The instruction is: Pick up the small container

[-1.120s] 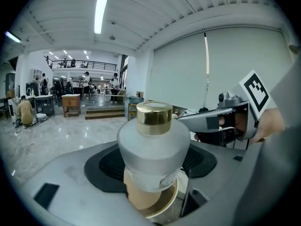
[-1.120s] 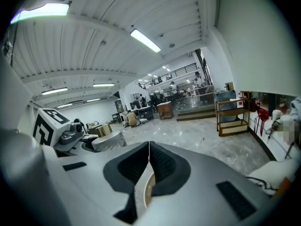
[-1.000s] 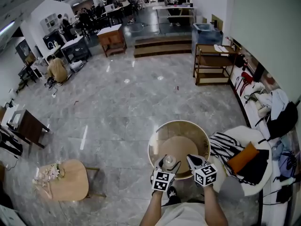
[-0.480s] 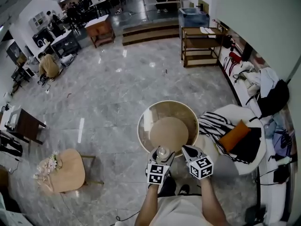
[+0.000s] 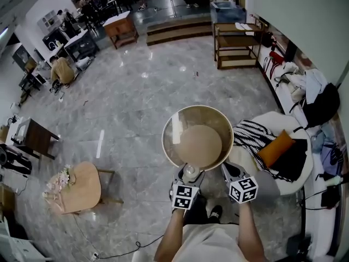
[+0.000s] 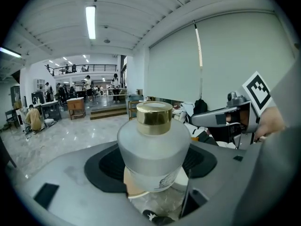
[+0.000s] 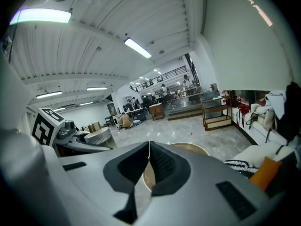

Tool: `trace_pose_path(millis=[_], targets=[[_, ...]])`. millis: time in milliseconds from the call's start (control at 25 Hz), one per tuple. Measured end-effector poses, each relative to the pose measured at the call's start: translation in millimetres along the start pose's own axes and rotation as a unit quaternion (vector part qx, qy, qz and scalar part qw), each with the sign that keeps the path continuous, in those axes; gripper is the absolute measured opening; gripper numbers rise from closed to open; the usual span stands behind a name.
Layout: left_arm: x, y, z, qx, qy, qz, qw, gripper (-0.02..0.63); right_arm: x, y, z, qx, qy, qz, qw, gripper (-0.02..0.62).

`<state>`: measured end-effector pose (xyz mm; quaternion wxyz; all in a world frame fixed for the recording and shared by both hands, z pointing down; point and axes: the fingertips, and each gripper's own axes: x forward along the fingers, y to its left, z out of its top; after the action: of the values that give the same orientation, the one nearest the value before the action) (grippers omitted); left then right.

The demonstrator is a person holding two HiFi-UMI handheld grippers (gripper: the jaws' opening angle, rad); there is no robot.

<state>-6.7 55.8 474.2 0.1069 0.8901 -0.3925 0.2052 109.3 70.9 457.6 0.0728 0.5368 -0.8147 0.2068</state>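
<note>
The small container point(image 6: 153, 147) is a frosted glass jar with a gold cap, upright between the jaws of my left gripper point(image 6: 153, 161), which is shut on it. In the head view the jar point(image 5: 190, 171) shows at the tip of the left gripper point(image 5: 188, 178), held above the near rim of the round glass table point(image 5: 172, 146). My right gripper point(image 5: 227, 171) hangs beside it to the right. Seen from its own camera, the right gripper point(image 7: 149, 161) has its black pads pressed together on nothing.
A round tan disc point(image 5: 199, 144) lies on the glass table. A white armchair point(image 5: 272, 165) with a striped cloth point(image 5: 251, 137) and orange cushion point(image 5: 275, 152) stands to the right. A wooden stool point(image 5: 79, 187) with flowers is left. The marble floor point(image 5: 136, 102) lies beyond.
Both grippers have drawn back from over the table to its near rim, the jar still held in the left one. The head view has shifted a little.
</note>
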Motion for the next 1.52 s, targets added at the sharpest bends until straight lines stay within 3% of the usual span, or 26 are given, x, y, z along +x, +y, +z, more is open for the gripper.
trace_pose_path(millis=[600,840,1120,1320,1520], targets=[[-6,-12,0,0.009,-0.001,0.01,0.9999,0.319,-14,0,-1,-0.013,0.001,0.011,1.0,0.069],[-7,-14,-1,0.013,0.002,0.011,0.9999,0.319,-15,-3,-5,-0.023,0.011,-0.016,1.0,0.067],[-6,-18,-1,0.0,-0.004,0.012,0.9999,0.319,-22,-4,-5,-0.032,0.016,0.008,0.999,0.067],[-7,-18,-2,0.0,-0.005,0.013,0.9999,0.319,-30,18,6,-0.032,-0.025,0.087,0.995,0.067],[-6,-20,2,0.0,-0.01,0.014,0.9999,0.319,-30,23,11,-0.044,-0.027,0.102,0.993,0.067]])
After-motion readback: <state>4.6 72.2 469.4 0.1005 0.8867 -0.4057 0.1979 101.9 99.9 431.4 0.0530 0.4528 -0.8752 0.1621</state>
